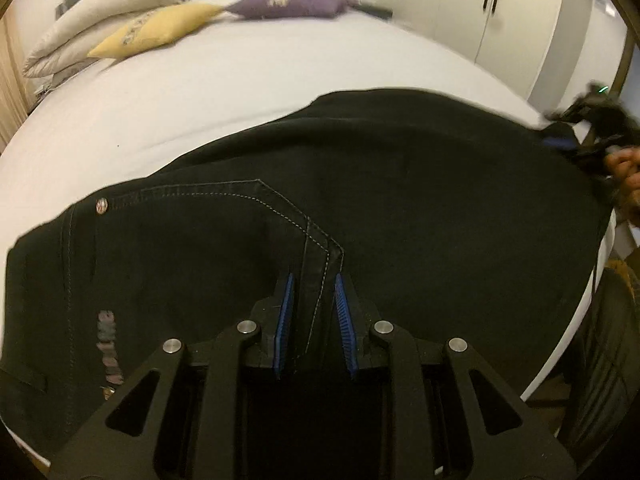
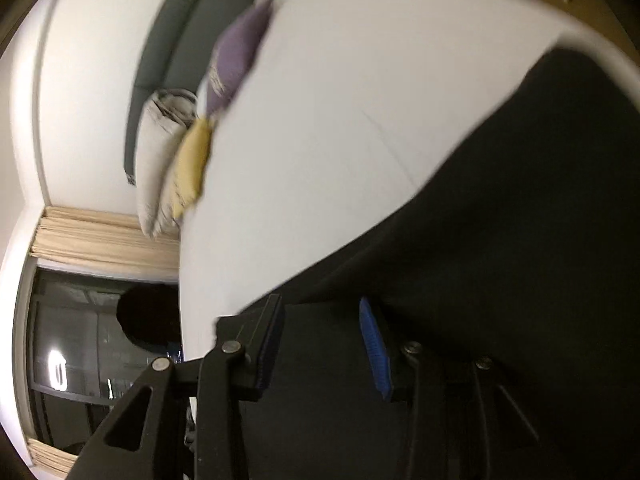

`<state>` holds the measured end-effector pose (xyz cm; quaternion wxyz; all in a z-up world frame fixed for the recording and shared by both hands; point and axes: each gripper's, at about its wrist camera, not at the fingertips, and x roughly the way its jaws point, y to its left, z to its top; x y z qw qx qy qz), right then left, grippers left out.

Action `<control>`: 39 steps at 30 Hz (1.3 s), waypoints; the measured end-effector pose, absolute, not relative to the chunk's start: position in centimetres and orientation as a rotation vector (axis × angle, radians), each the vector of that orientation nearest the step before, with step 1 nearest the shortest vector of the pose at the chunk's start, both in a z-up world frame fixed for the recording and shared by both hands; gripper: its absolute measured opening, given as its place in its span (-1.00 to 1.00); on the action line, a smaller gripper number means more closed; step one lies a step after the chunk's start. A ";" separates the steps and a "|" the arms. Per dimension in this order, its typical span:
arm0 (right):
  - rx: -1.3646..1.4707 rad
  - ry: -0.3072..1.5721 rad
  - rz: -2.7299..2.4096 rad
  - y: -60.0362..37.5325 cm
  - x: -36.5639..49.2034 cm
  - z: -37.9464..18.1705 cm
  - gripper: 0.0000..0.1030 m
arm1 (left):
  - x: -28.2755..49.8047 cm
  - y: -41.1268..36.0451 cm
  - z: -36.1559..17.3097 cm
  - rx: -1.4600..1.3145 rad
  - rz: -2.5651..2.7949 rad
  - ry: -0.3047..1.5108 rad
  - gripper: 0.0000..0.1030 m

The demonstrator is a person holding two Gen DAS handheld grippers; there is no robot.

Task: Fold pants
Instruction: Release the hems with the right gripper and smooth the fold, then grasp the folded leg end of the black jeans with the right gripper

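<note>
Black pants (image 1: 360,184) lie across the near edge of the white bed (image 1: 200,92), long axis running left to right, waistband end at left. The left gripper (image 1: 314,312) clamps the stitched seam fold; the right gripper (image 2: 320,344) pinches the far right end

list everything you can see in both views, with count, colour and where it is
pants: one, black, spread on the near part of the bed
bed: one, white sheet, under the pants
yellow cushion: one, at the far end of the bed
purple cushion: one, beside the yellow one
pillows: a pale grey stack, count unclear, by the headboard
wardrobe: white doors, dark handles, beyond the bed
curtain: beige, above a dark window
left gripper: black, blue pads, closed on the pants' stitched seam
right gripper: black, blue pads, black cloth between them, grip unclear
hand: one, at the right gripper
</note>
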<state>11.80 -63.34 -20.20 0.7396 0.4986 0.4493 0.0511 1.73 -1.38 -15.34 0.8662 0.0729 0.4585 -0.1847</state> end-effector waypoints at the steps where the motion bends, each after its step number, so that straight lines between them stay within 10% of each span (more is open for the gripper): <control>1: 1.112 0.977 0.069 -64.1 11.9 -21.1 -1.00 | 1.6 -1.3 -15.5 0.150 -0.386 0.957 -0.58; 12: 1.143 0.652 -0.473 -71.2 3.3 -18.6 -0.98 | 0.6 -1.1 -15.5 0.139 -0.370 0.944 -0.58; 22: 1.125 0.730 -0.018 -64.3 3.2 -17.0 -0.10 | -1.1 -0.5 -14.7 0.137 -0.349 0.924 -0.58; 25: 1.281 0.727 -0.158 -69.3 -0.1 -21.3 -1.00 | -1.9 0.6 -14.5 0.113 -0.352 0.914 -0.58; 28: 1.251 0.625 -0.310 -73.6 -5.1 -20.0 -1.00 | -2.5 1.2 -14.0 0.106 -0.346 0.906 -0.58; 31: 1.203 0.601 -0.533 -76.3 -9.9 -17.4 0.30 | -2.7 0.8 -13.6 0.108 -0.329 0.898 -0.58; 39: 1.421 0.614 -0.222 -72.0 -13.0 -18.6 0.31 | -3.0 -1.9 -13.0 0.099 -0.394 0.904 -0.58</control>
